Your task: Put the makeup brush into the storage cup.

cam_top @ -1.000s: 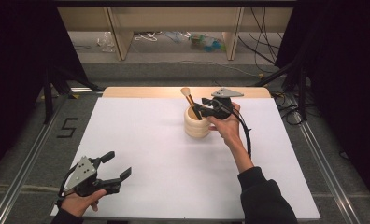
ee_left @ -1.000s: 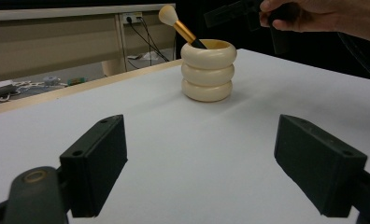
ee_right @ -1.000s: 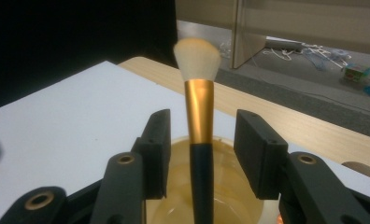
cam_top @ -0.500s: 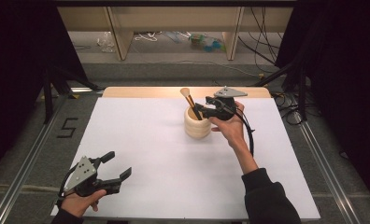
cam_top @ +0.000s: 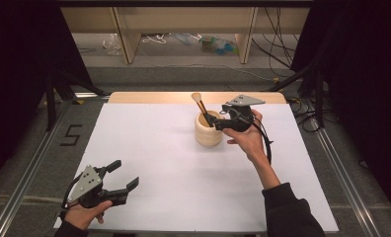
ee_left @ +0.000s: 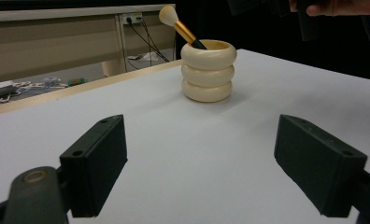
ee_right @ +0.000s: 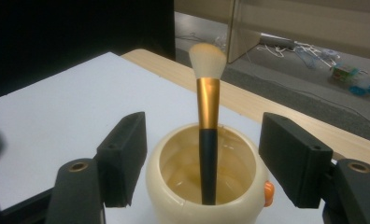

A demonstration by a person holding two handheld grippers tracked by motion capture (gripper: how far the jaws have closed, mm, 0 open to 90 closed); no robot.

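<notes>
Flanking brush (ee_right: 207, 126) in pot (ee_right: 206, 196)

Each hand-held tool is black, with blocky rectangular jaws showing screw holes, a grey three-cornered plate on top and a trailing black cable. The right arm (cam_top: 287, 207) wears a dark sleeve.

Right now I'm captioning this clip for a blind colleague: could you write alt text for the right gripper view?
A makeup brush with black handle, gold ferrule and cream bristles stands bristles-up in a glossy cream ceramic cup on a white table. The right gripper is open, its two black jaws standing either side of the cup's rim.
</notes>
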